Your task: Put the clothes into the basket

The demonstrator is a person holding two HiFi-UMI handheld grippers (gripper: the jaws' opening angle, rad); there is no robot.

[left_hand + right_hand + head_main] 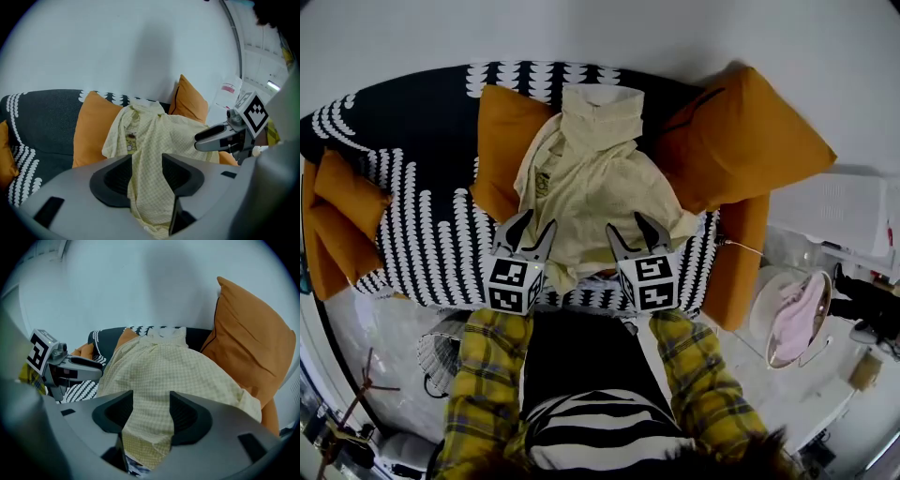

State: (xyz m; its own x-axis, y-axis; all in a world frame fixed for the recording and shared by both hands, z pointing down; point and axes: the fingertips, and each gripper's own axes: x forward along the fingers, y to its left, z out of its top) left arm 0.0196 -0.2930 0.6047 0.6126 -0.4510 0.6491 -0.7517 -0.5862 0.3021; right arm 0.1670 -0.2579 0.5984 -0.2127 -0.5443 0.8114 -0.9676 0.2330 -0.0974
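Black-and-white patterned sofa point(412, 225) holds the pale yellow checked cloth shirt point(591, 178), with the left gripper point(540, 223) and right gripper point(624, 225) both open by its bottom edge, so a thin pinch might let it slip before the white round basket point(764, 305).

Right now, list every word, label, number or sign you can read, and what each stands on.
No text is legible.
Left gripper cube: square marker pattern, no letters.
Right gripper cube: the same.
Yellow shirt, chest print: too small to read.
Red-and-white label beside the orange cushion: blurred.
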